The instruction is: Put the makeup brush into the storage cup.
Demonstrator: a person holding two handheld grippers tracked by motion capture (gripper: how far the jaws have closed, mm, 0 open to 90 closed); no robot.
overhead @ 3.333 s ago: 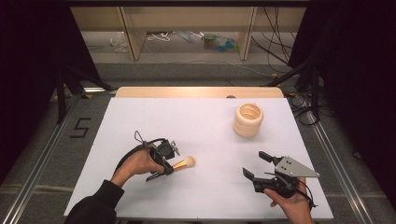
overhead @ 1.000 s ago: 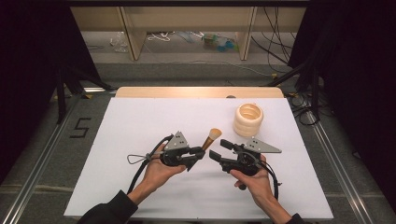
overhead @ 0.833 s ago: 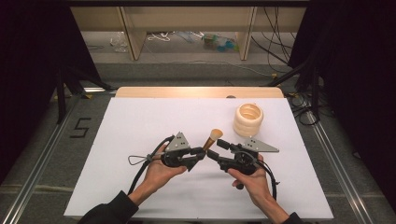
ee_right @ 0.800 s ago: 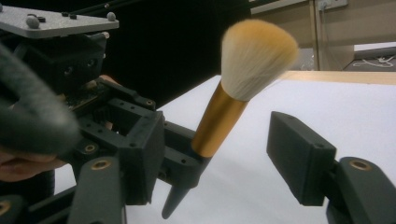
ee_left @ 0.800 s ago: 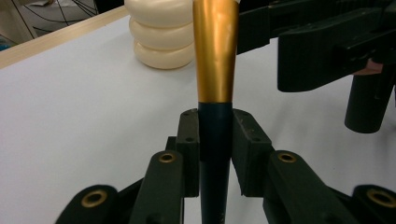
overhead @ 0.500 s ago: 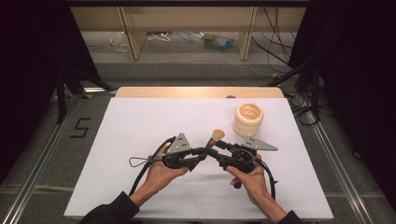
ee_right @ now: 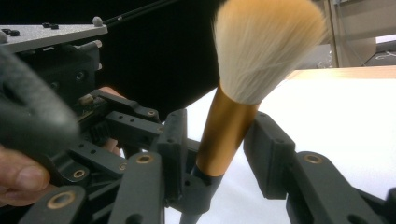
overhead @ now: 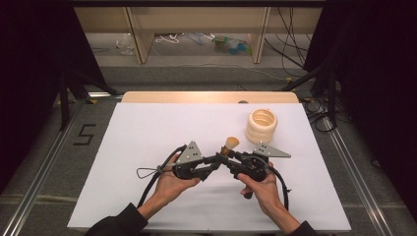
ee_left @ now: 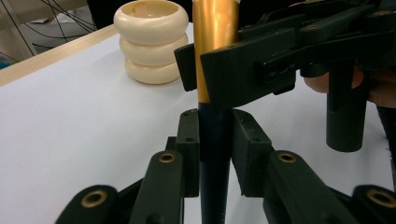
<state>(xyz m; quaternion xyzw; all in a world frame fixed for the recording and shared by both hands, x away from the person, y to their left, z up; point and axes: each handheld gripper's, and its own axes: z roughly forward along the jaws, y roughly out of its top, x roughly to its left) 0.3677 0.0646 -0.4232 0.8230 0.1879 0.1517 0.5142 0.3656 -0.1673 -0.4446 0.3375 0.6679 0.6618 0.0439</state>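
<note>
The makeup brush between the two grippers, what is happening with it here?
A person is passing a makeup brush from one hand-held gripper to the other above the white table. The left gripper is shut on the dark lower handle. The right gripper has its jaws around the gold part; they have just been closing, but a gap remains on one side. A cream ribbed holder stands behind, apart from them.

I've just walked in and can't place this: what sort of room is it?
Probably a lab recording station, not a home. A white-covered table stands among dark curtains, loose cables lie on the floor behind, and a person works hand-held grippers, the left gripper and right gripper, on a makeup brush.
</note>
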